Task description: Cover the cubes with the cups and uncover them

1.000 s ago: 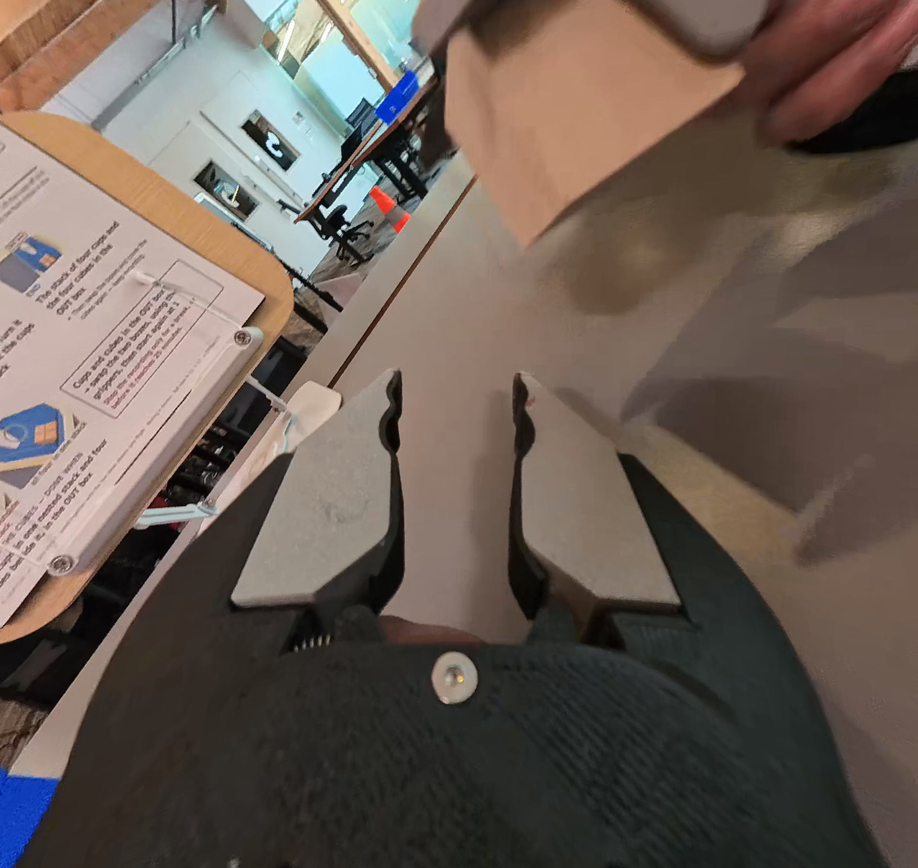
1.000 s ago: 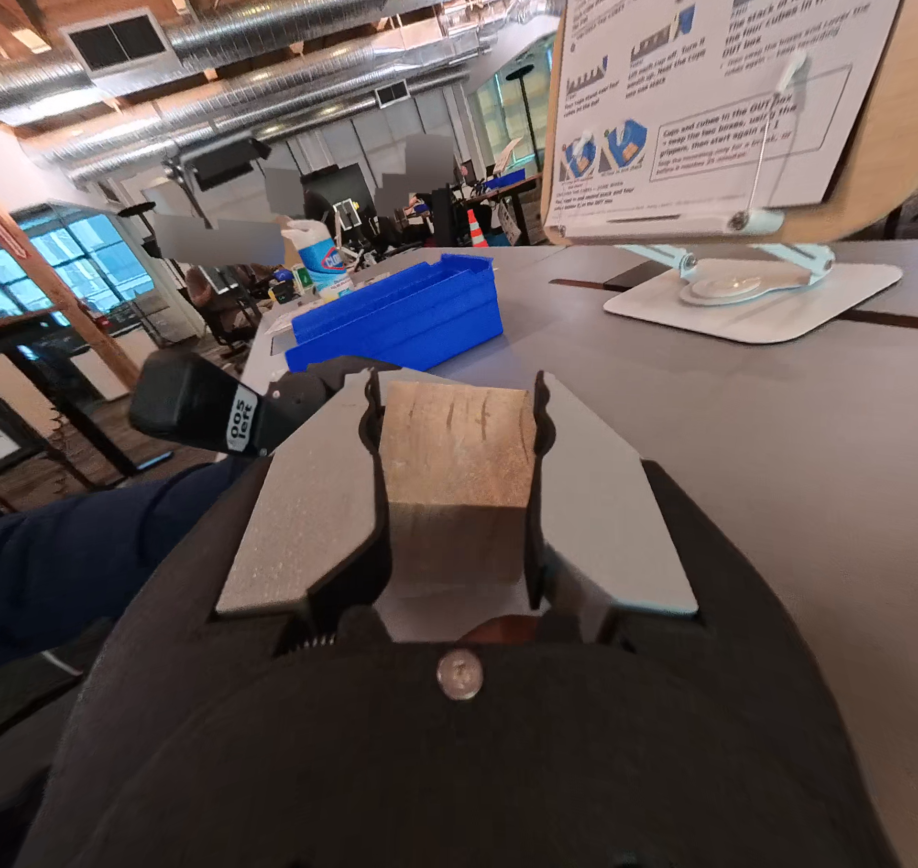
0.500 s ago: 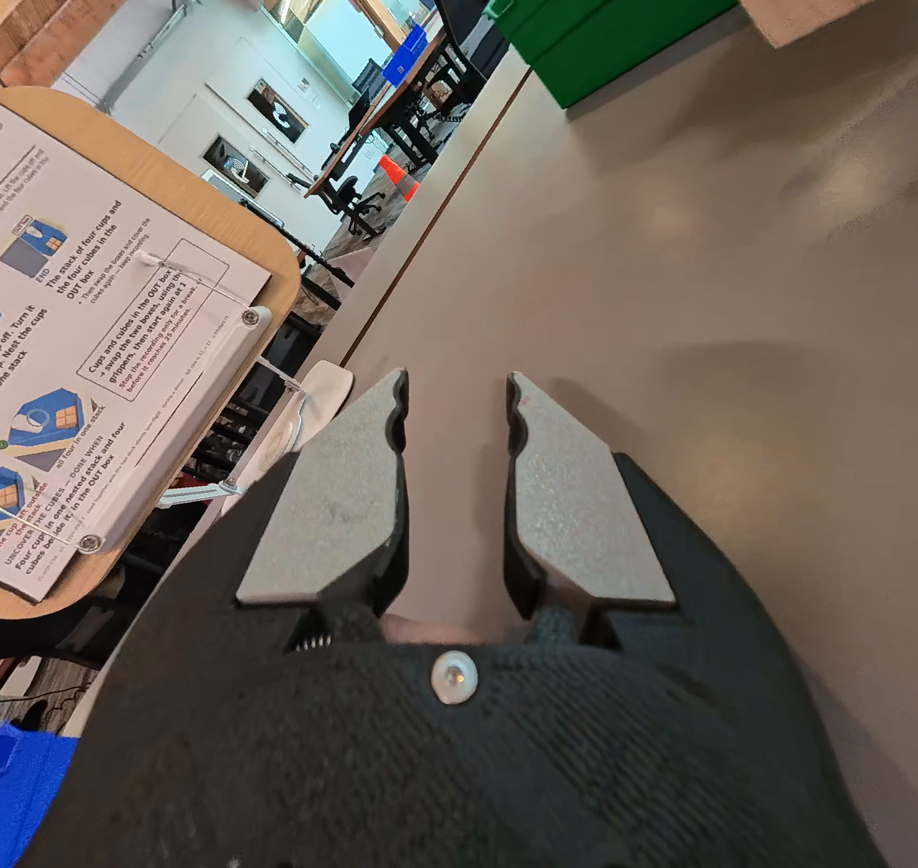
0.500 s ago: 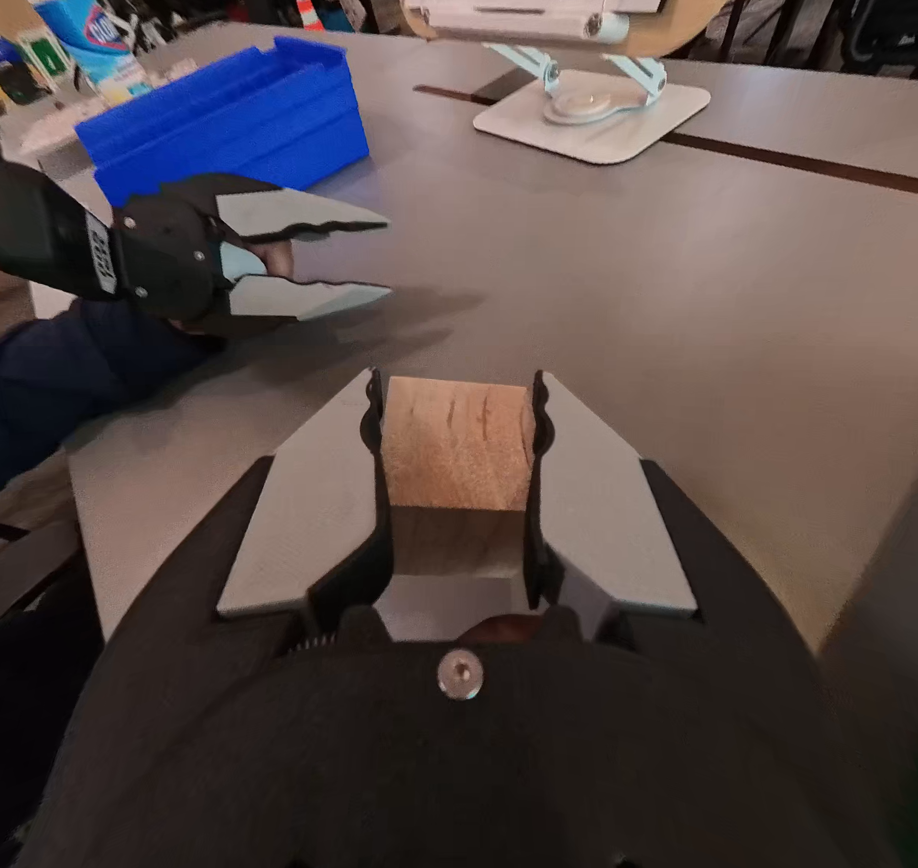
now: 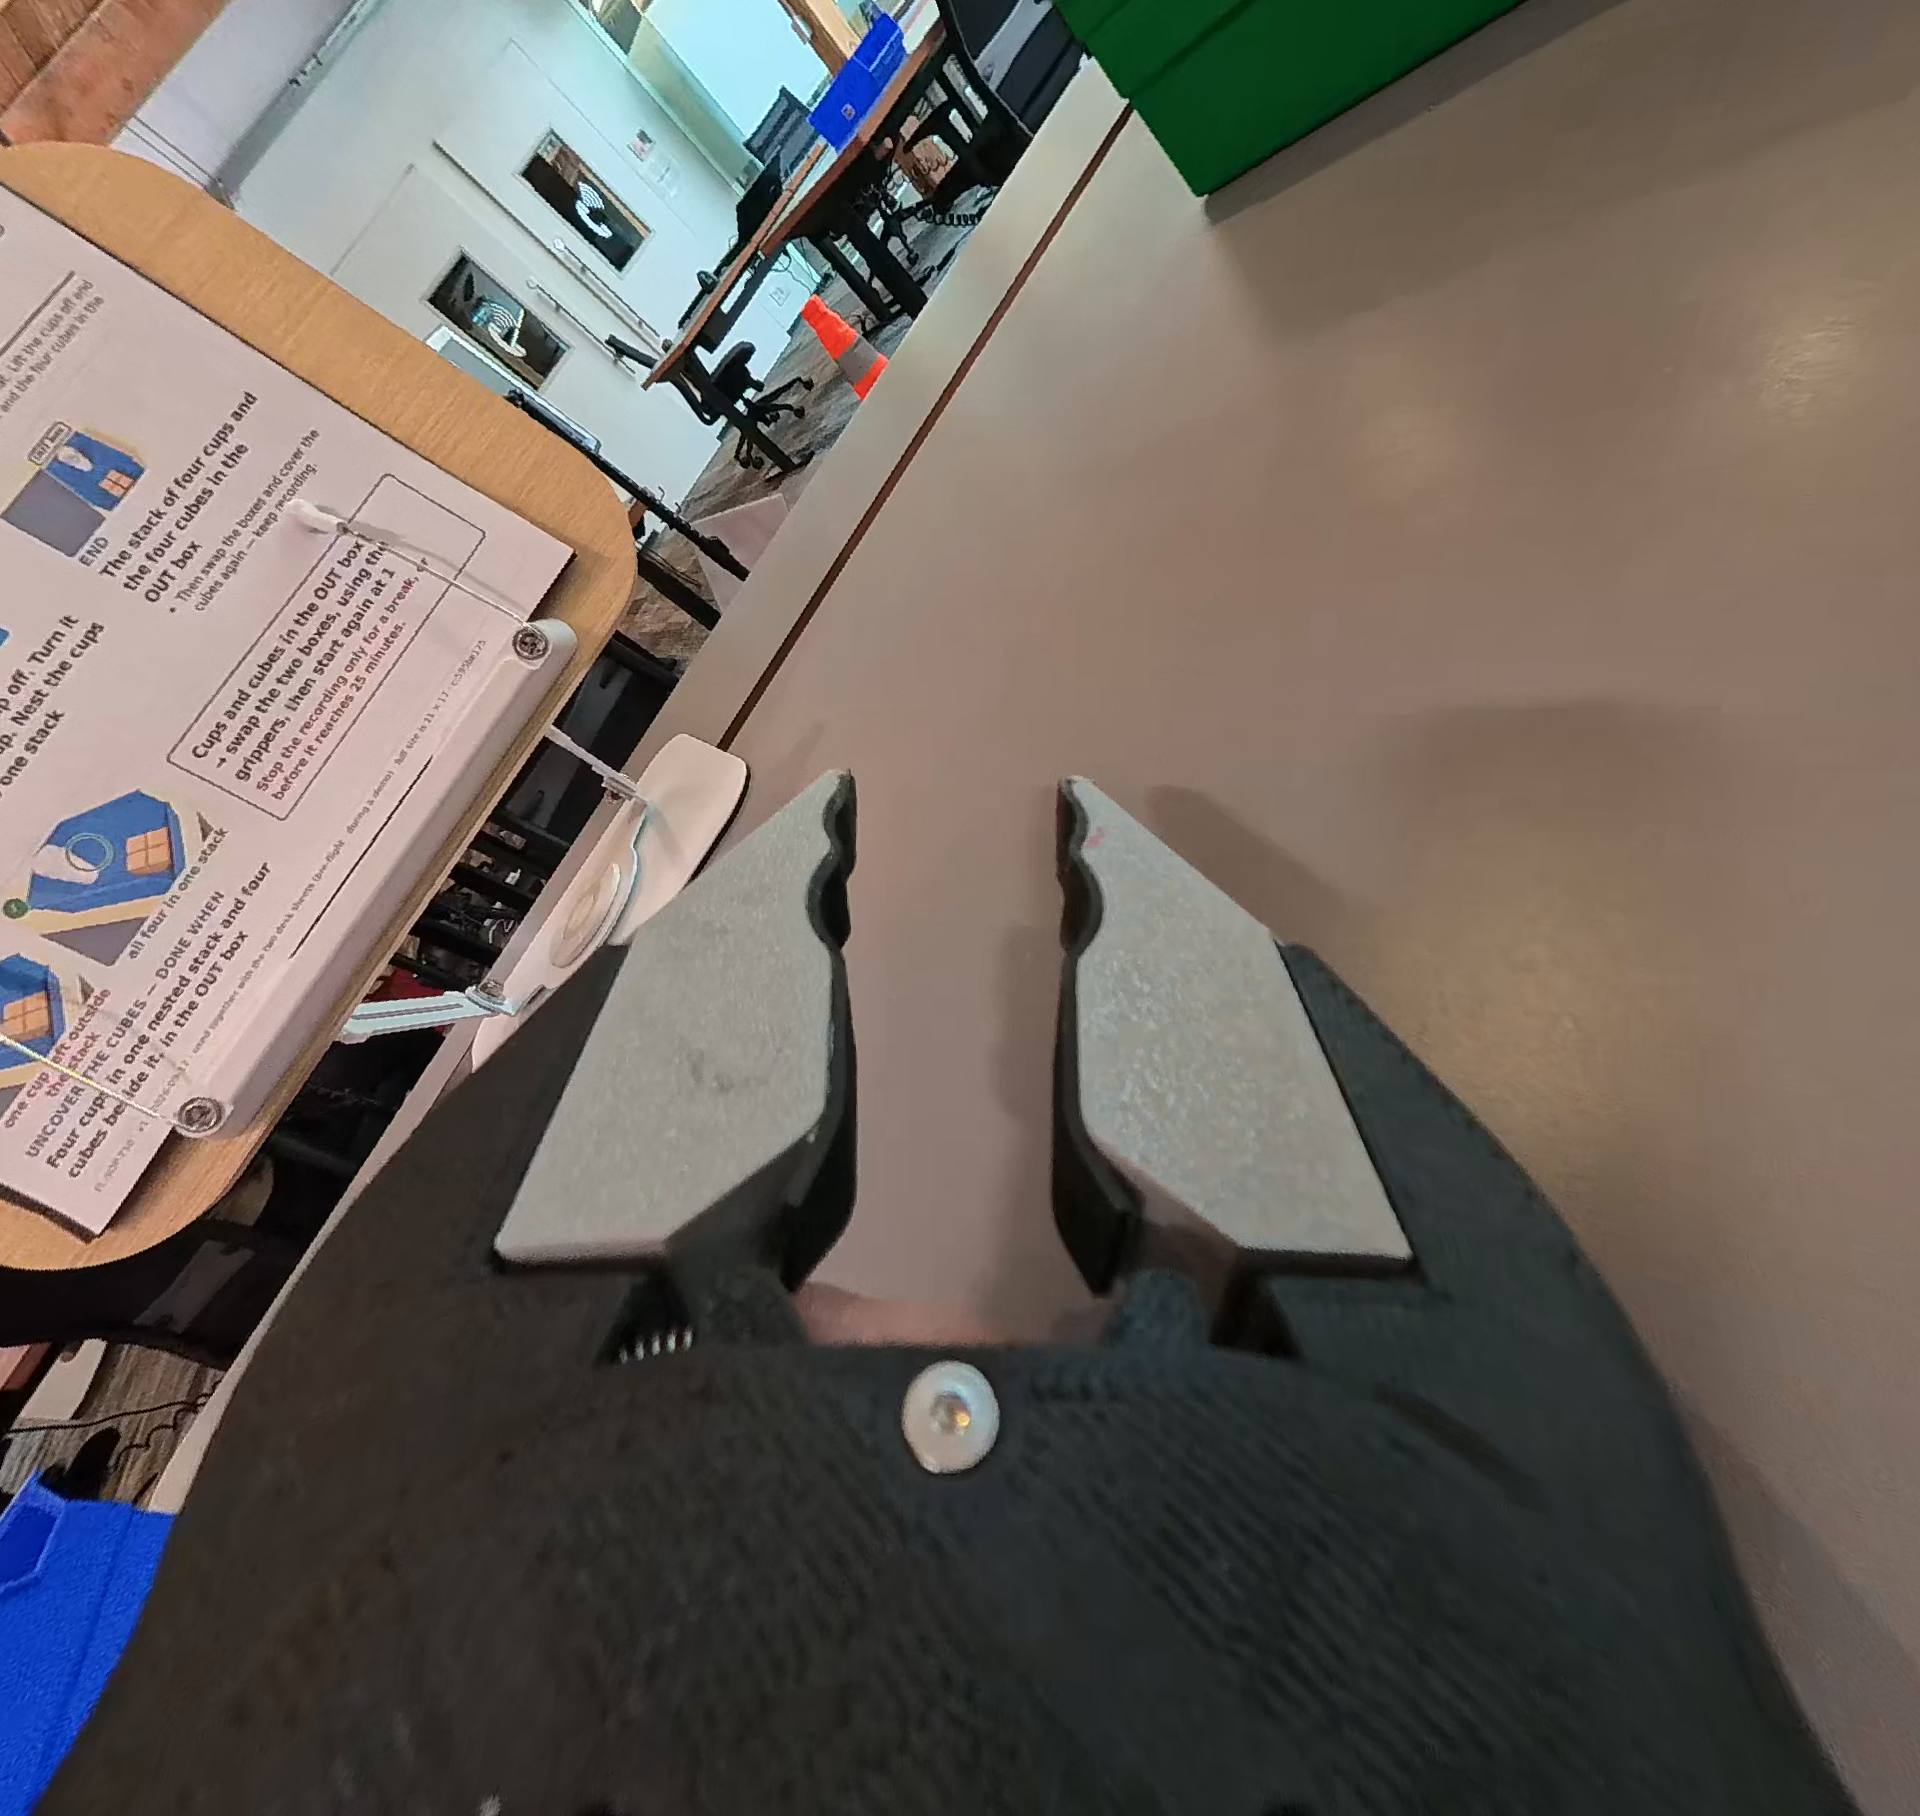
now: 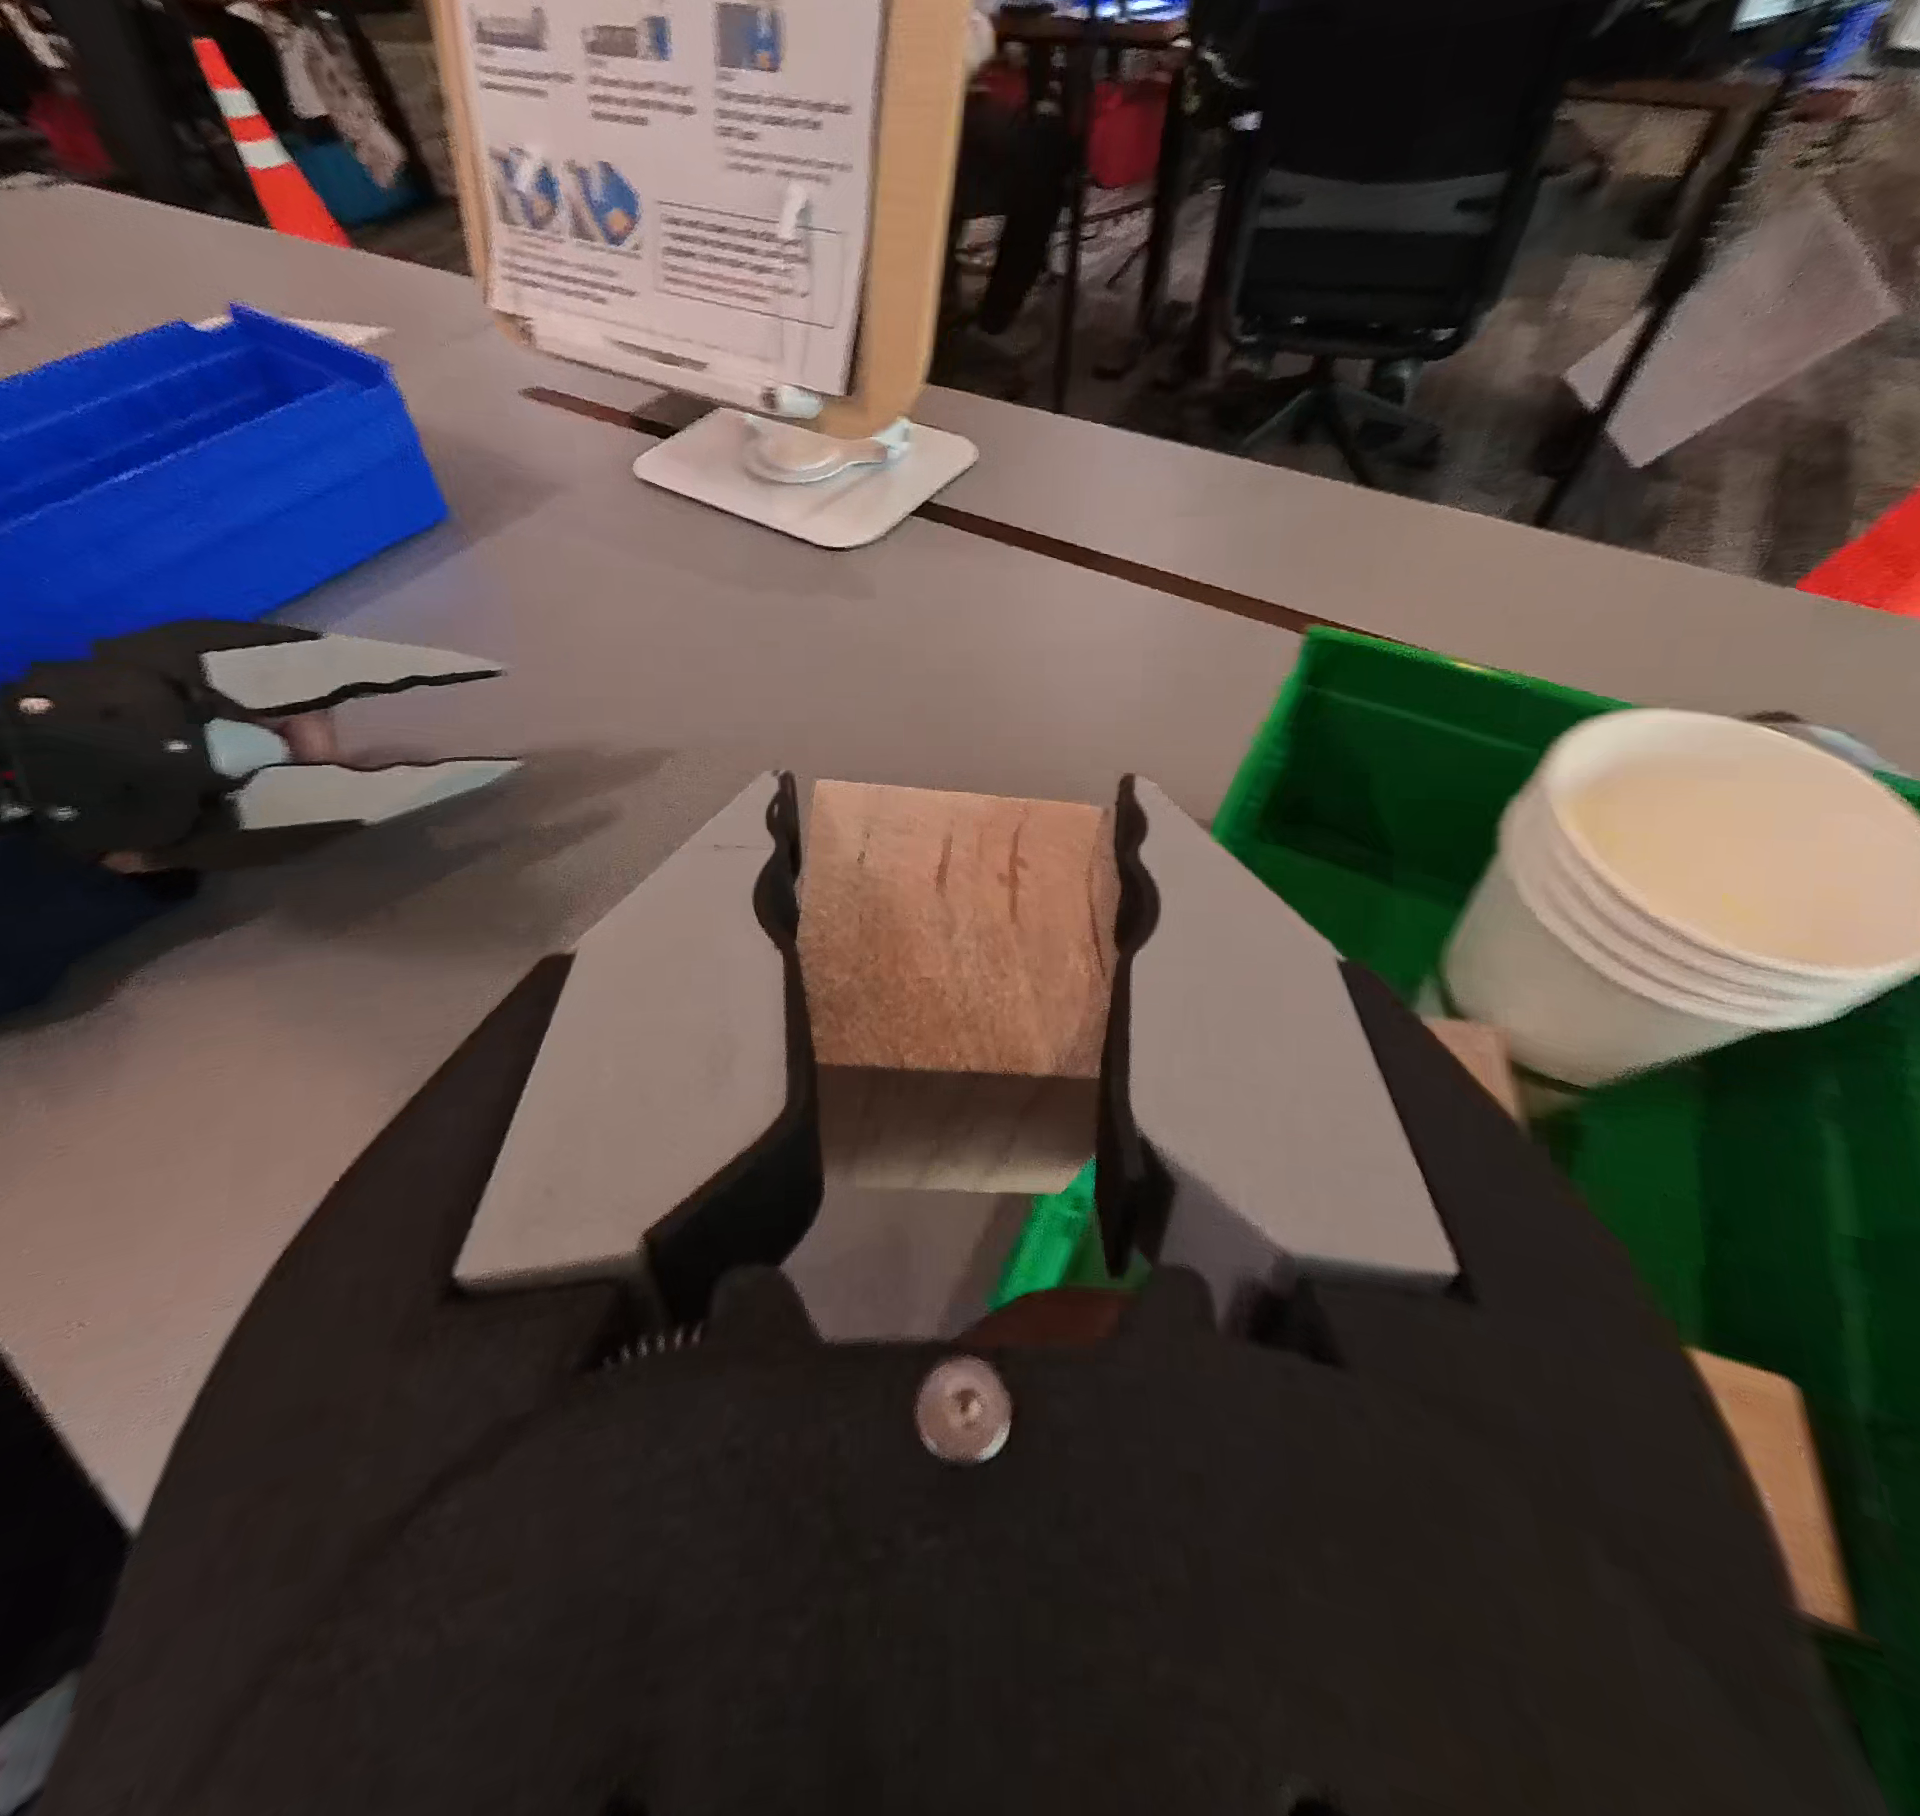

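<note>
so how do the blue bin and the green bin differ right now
The blue bin sits on the far left of the table, well away from the right tongs; the green bin is close by on the right. The part of the blue bin in view looks empty, while the green bin holds a stack of white cups lying tilted. Both are open-topped plastic bins on the same grey table.

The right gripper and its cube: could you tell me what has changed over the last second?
The right gripper carried the wooden cube from mid-table to the green bin holding stacked cups. It stays clamped on the cube; the left gripper stays open and empty.
</note>
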Motion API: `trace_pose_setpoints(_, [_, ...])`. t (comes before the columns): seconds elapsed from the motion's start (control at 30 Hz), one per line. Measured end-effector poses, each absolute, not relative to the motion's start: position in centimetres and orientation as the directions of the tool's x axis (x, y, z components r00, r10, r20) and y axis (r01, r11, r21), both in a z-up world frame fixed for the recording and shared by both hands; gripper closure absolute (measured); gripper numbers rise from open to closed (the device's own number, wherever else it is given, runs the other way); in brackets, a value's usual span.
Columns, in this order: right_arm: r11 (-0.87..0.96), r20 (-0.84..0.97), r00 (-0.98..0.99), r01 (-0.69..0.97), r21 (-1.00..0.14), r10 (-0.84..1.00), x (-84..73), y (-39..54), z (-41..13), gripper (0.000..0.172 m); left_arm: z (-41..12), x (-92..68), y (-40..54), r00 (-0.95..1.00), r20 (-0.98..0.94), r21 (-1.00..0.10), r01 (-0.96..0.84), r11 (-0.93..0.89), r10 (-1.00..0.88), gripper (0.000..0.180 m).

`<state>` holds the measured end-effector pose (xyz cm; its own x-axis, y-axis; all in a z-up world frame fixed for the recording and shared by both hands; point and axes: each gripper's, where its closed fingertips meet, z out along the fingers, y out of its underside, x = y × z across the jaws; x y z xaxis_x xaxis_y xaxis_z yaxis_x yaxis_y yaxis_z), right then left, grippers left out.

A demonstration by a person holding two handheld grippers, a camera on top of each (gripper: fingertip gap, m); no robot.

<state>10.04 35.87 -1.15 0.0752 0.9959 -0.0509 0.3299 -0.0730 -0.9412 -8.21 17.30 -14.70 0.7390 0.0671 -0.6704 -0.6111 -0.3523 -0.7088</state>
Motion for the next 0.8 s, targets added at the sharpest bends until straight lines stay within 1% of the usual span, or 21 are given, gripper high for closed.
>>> trace_pose_setpoints(0.07, [-0.062, 0.014, 0.198, 0.371, -0.926, 0.980, 11.9, 40.2, -1.9, 0.113, -14.9, -8.1, 17.4, 0.735, -0.675, -0.703, -0.615, -0.357, 0.061, 0.143])
trace_pose_setpoints(0.13, [-0.097, 0.028, 0.282, 0.419, -0.903, 0.959, 13.4, 43.1, -4.0, 0.113, -15.0, -8.0, 17.4, 0.729, -0.683, -0.694, -0.623, -0.361, 0.056, 0.143])
trace_pose_setpoints(0.23, [-0.189, -0.043, 0.316, 0.449, -0.874, 0.948, 14.1, 44.1, -7.7, 0.114, -14.9, -8.1, 17.4, 0.732, -0.678, -0.699, -0.619, -0.358, 0.060, 0.144])
trace_pose_setpoints(0.37, [-0.217, -0.036, 0.349, 0.495, -0.841, 0.936, 13.6, 44.5, -11.5, 0.114, -14.9, -8.2, 17.4, 0.730, -0.680, -0.698, -0.618, -0.362, 0.065, 0.144])
trace_pose_setpoints(0.43, [-0.238, -0.037, 0.354, 0.542, -0.806, 0.934, 13.4, 44.6, -13.3, 0.114, -15.0, -8.3, 17.3, 0.728, -0.682, -0.696, -0.618, -0.367, 0.067, 0.144])
trace_pose_setpoints(0.47, [-0.255, -0.049, 0.359, 0.555, -0.792, 0.932, 13.3, 44.6, -13.9, 0.116, -14.9, -8.3, 17.2, 0.730, -0.680, -0.698, -0.615, -0.366, 0.071, 0.144])
trace_pose_setpoints(0.53, [-0.274, -0.068, 0.372, 0.536, -0.799, 0.926, 13.4, 45.0, -13.7, 0.115, -14.8, -8.5, 17.2, 0.735, -0.674, -0.705, -0.606, -0.368, 0.080, 0.144])
trace_pose_setpoints(0.63, [-0.286, -0.097, 0.396, 0.454, -0.844, 0.913, 14.2, 45.5, -11.3, 0.112, -14.9, -9.6, 17.1, 0.734, -0.670, -0.705, -0.581, -0.405, 0.112, 0.145])
trace_pose_setpoints(0.7, [-0.284, -0.110, 0.399, 0.409, -0.867, 0.910, 15.0, 45.3, -9.9, 0.105, -15.4, -10.7, 16.9, 0.733, -0.667, -0.698, -0.554, -0.454, 0.131, 0.144])
trace_pose_setpoints(0.8, [-0.276, -0.135, 0.373, 0.354, -0.894, 0.918, 16.0, 43.8, -8.6, 0.094, -15.3, -11.4, 16.6, 0.743, -0.650, -0.713, -0.520, -0.471, 0.164, 0.145])
